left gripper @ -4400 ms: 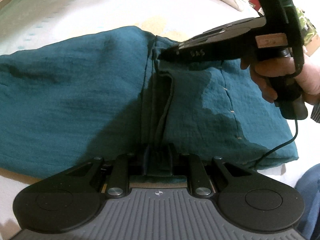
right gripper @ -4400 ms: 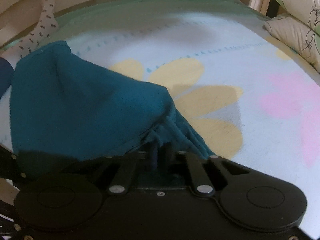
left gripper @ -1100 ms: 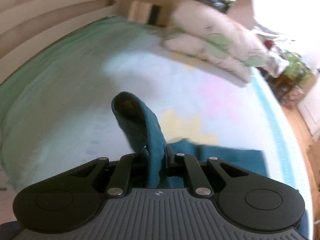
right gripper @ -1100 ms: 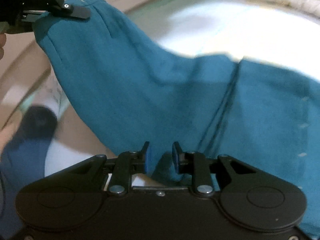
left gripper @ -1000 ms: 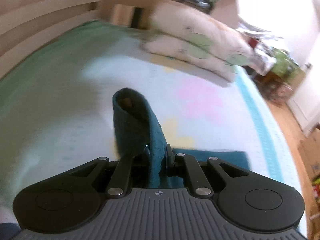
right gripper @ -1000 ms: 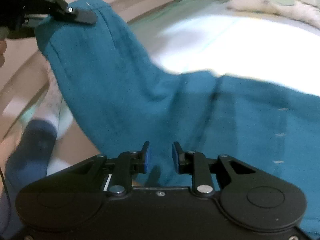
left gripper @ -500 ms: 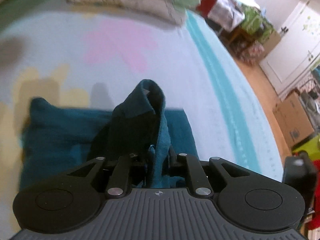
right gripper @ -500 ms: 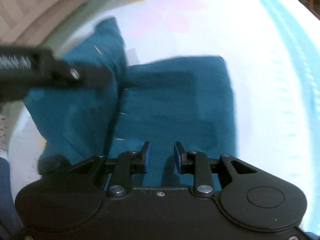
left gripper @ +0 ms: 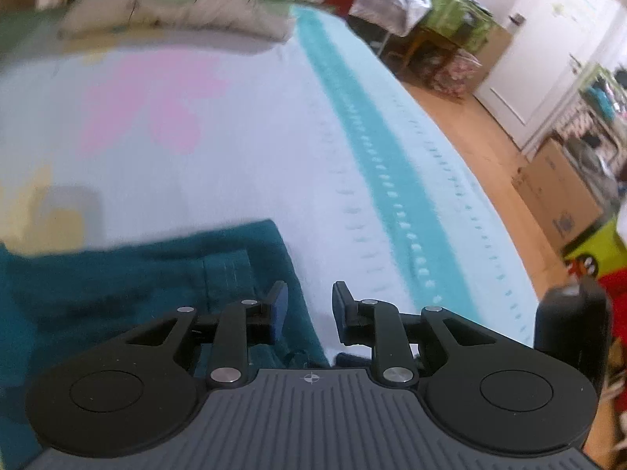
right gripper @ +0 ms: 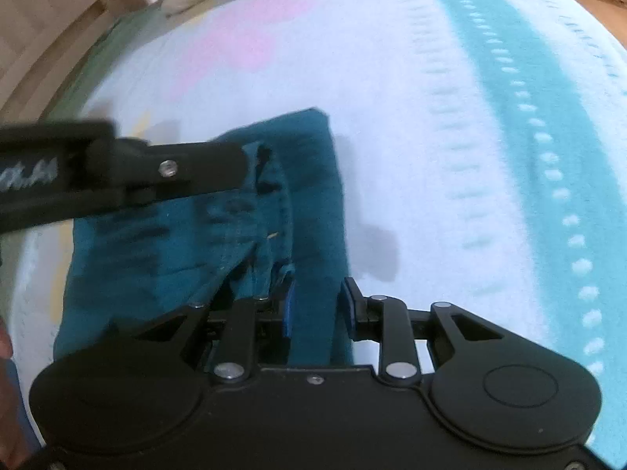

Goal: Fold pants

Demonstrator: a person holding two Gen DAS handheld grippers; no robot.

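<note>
Left wrist view: the left gripper [left gripper: 309, 305] is letting go, its fingers having just been opening with nothing between them, the pants [left gripper: 129, 274] lying folded on the bed [left gripper: 274, 137]. Right wrist view: the right gripper [right gripper: 316, 305] is hovering over the pants' edge, fingers apart, gripping nothing; the fold looks delivered.

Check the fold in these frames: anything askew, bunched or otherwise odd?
Mostly tidy. The teal pants lie folded on the bed sheet, but the upper layer is rumpled along the seam near the right tool, and its edge sits short of the layer beneath. The left tool has just been opening, with nothing between its pads.
</note>
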